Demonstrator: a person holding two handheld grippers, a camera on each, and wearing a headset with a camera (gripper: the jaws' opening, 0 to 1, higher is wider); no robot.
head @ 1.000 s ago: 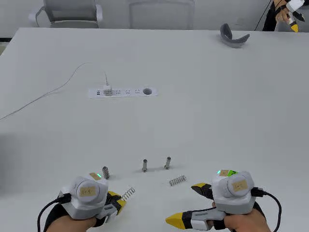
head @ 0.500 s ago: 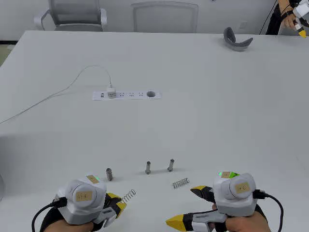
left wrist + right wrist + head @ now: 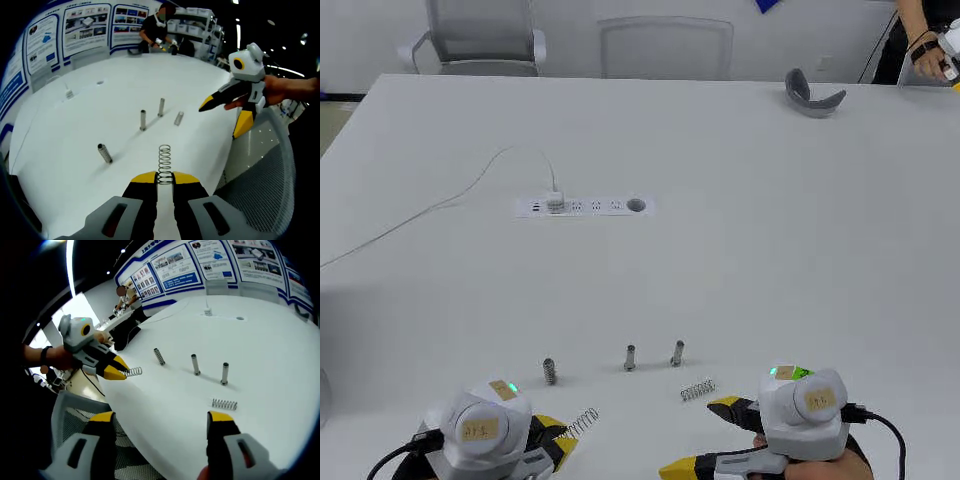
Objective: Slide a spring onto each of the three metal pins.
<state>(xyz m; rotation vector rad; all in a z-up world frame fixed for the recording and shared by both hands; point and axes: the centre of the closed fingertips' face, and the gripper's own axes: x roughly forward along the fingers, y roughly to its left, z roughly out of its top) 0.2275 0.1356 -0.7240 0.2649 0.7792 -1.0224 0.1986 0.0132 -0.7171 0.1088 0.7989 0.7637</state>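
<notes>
**Second spring in hand, two pins bare**

Left gripper point(image 3: 164, 176): jaws pressed together, pinching the held spring point(image 3: 164, 159) by its near end. The coil sticks out forward over the table point(image 3: 75, 125), short of the pins.

Right gripper point(image 3: 161, 416): jaws spread wide, nothing in them. The loose spring point(image 3: 224, 404) lies on the table just ahead of one jaw tip.

My read: the step in hand is threading the held spring onto the middle pin point(image 3: 143, 120). To do it well — tip the coil upright, line its open end over the pin top, lower straight, and release only once the coil is around the shaft. A soft coil will likely buckle if pushed off-axis.

Count:
- Three pins — sleeved pin point(image 3: 105, 153) done, middle pin and end pin point(image 3: 161, 107) bare.
- Three springs: one on, one held, one loose.
</notes>
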